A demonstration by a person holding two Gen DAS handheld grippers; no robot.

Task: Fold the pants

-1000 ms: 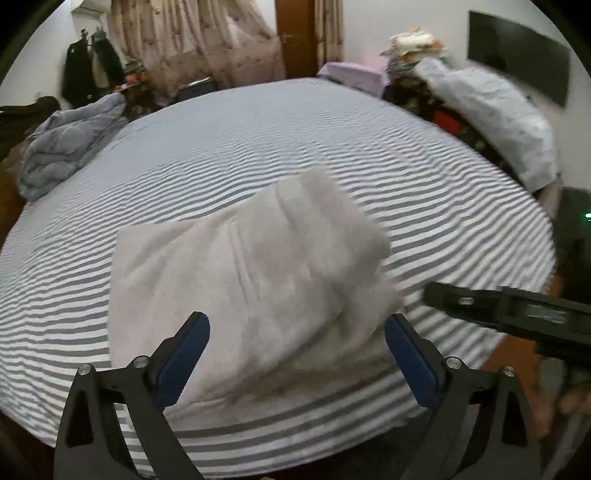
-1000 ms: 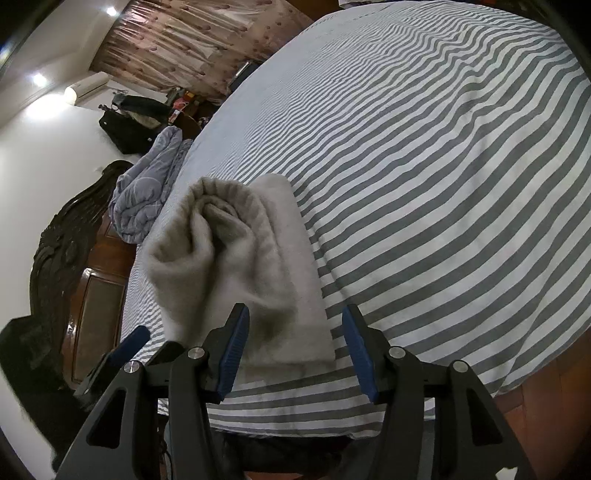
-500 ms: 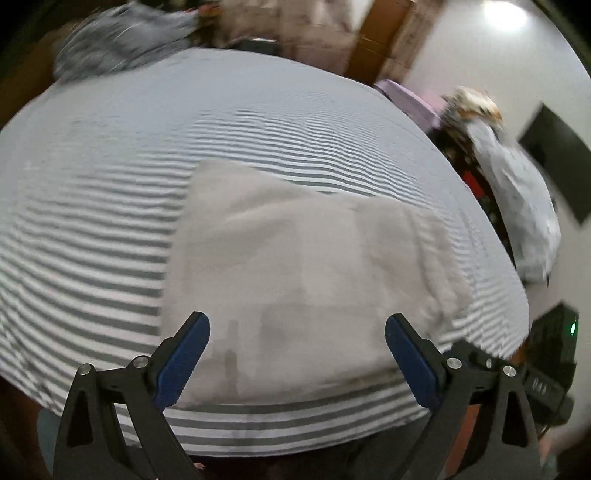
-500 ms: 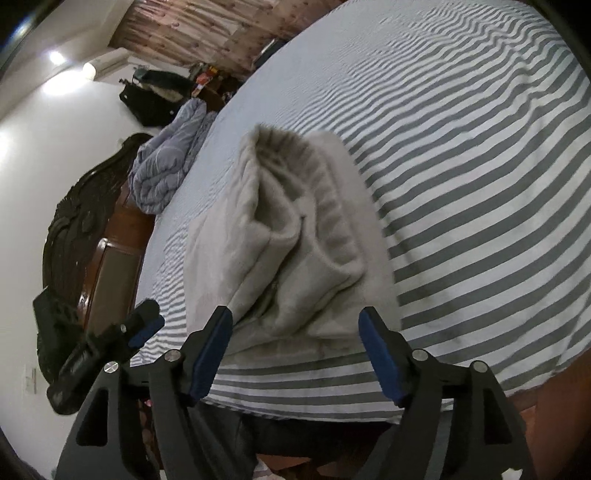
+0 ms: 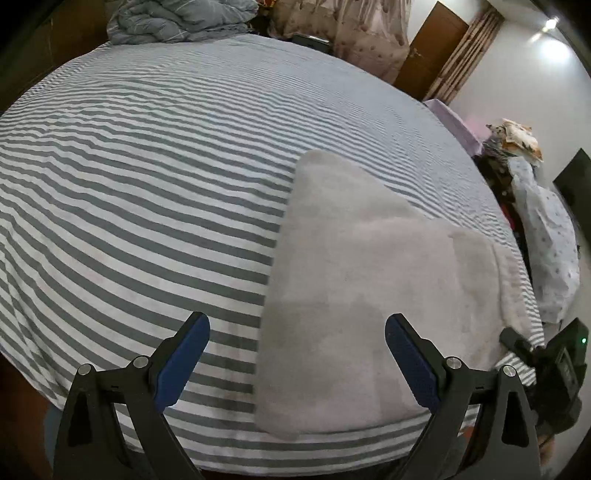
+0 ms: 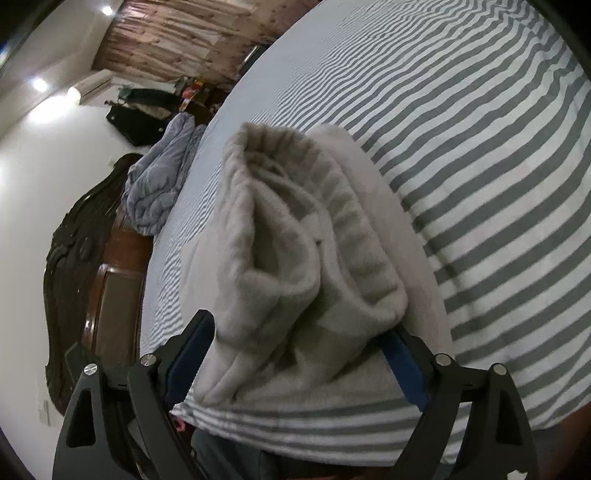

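My left gripper [image 5: 297,354] hangs over the near edge of the bed [image 5: 147,177], its jaws wide apart with nothing between them. The pants [image 5: 369,280], pale grey and fleecy, lie folded flat on the striped sheet at the near right of this view, their near edge reaching almost to the edge of the mattress. My right gripper [image 6: 299,360] faces the open end of the folded pants [image 6: 295,258], where the layers bulge up in soft rolls. Its jaws are spread, one on either side of the bundle; the right pad is partly hidden under the cloth, and I cannot tell whether either pad presses on it. A crumpled blue-grey quilt [image 5: 177,22] sits at the far left of the bed, near the dark wooden headboard [image 6: 85,266].
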